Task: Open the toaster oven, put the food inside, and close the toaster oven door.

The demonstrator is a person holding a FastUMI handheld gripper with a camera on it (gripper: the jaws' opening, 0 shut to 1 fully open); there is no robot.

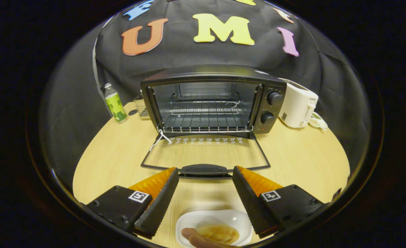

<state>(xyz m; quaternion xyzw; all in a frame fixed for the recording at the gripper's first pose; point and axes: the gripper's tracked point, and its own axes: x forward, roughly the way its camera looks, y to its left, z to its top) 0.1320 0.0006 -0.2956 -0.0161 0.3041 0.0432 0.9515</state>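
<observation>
The black toaster oven (214, 100) stands at the back of the wooden table with its glass door (205, 153) folded down flat toward me. Its wire rack (204, 119) is bare. The door's handle (204, 169) lies just ahead of my fingertips. My gripper (205, 174) is open, with nothing between its fingers. Below and between the fingers, near the table's front edge, sits a white dish (214, 227) holding a sausage (197, 238) and a pale yellowish piece of food (220, 233).
A bottle with a green label (115, 103) stands left of the oven, beside a small wire basket (141, 106). A white toaster (298, 105) with its cord sits to the oven's right. A white string (159, 137) hangs at the door's left hinge.
</observation>
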